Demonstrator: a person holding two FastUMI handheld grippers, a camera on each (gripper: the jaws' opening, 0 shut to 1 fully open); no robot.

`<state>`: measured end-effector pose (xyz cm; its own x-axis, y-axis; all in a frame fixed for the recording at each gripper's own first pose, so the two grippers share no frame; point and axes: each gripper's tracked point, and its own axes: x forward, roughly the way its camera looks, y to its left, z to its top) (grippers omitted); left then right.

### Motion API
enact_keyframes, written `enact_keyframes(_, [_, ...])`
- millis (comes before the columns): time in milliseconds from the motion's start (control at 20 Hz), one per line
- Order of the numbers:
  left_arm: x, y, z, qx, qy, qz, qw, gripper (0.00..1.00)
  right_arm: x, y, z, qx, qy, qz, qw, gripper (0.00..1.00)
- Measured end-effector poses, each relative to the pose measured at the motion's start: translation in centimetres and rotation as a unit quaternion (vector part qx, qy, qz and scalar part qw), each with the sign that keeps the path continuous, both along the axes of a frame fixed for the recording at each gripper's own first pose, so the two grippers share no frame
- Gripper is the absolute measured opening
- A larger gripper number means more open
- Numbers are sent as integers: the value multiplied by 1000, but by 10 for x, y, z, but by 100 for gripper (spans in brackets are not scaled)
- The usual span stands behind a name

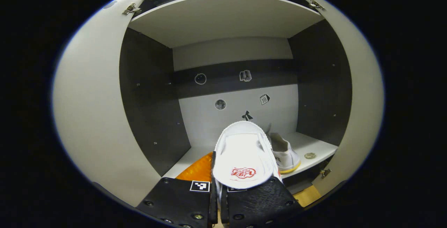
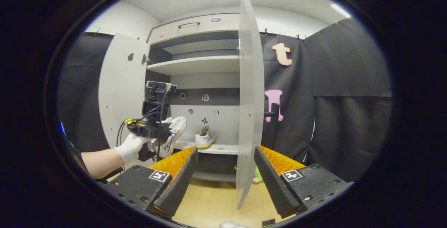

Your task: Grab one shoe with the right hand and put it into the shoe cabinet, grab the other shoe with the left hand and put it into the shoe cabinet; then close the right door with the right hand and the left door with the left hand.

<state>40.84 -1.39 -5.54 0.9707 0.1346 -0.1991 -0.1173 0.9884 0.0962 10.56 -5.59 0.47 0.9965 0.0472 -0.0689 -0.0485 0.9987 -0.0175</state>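
left gripper [image 1: 218, 200] clamps shoe [image 1: 242, 158] — cabinet [image 1: 227, 18] open

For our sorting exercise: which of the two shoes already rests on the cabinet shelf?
The shoe with the yellow sole, standing at the shelf's right; the other shoe is gripped by the left gripper.

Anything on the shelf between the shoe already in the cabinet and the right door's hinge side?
Yes: in the left gripper view a small round disc lies on the shelf right of the placed shoe.

Cabinet doors [image 1: 90, 116] present smooth matt laminate with bright metal hinges [image 1: 131, 9]; both shoes [image 1: 243, 156] [image 1: 284, 153] appear white canvas cloth, the farther, at two o'clock, rubber-soled; floor [image 2: 213, 200] is smooth pale wood-look board.
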Motion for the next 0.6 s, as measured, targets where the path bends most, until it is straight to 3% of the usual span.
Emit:
enact_keyframes(300, [66,7,-13,-6,6,26,1000,14,4,-7,-2,-19,11,-3,1000,100])
enact_keyframes(600, [100,16,-39,3,30,46,998,14,4,-26,-9,-29,23,-11,999,100])
